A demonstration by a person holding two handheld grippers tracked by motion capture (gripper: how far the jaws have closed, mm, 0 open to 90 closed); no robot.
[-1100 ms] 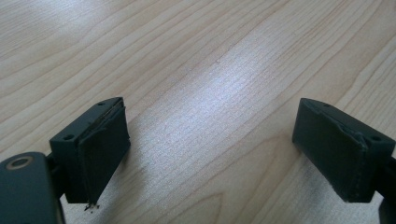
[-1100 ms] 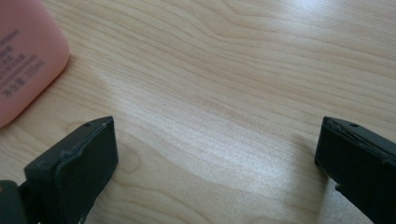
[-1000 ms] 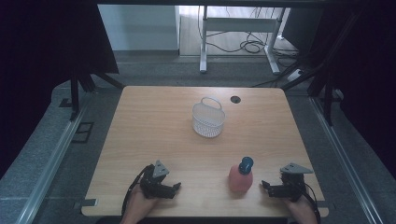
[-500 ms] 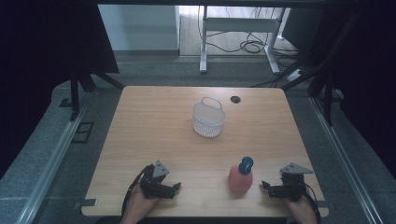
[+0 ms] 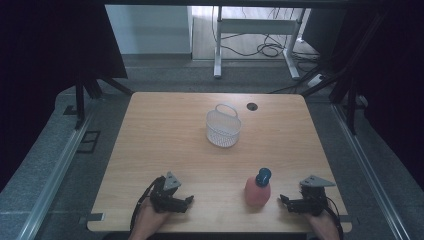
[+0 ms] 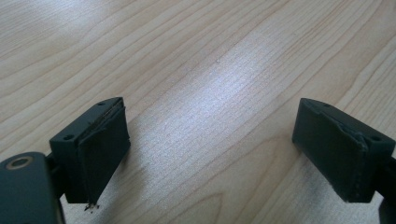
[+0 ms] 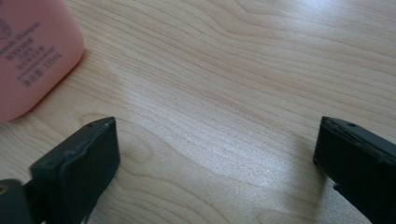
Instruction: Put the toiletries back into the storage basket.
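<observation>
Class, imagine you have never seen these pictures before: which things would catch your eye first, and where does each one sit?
The pink plastic bottle with a blue cap stands out first, upright near the front edge of the pale wooden table, just left of the open right gripper. Next comes the white mesh basket with a handle, alone toward the far middle. The left gripper rests open at the front left.

The bottle [image 5: 258,190] is salmon pink with a dark blue cap [image 5: 263,176], and faint pale lettering runs across its side. The basket [image 5: 223,127] is white mesh, the table [image 5: 165,130] light wood with wavy grain, and both grippers' jaws are matte black.
</observation>
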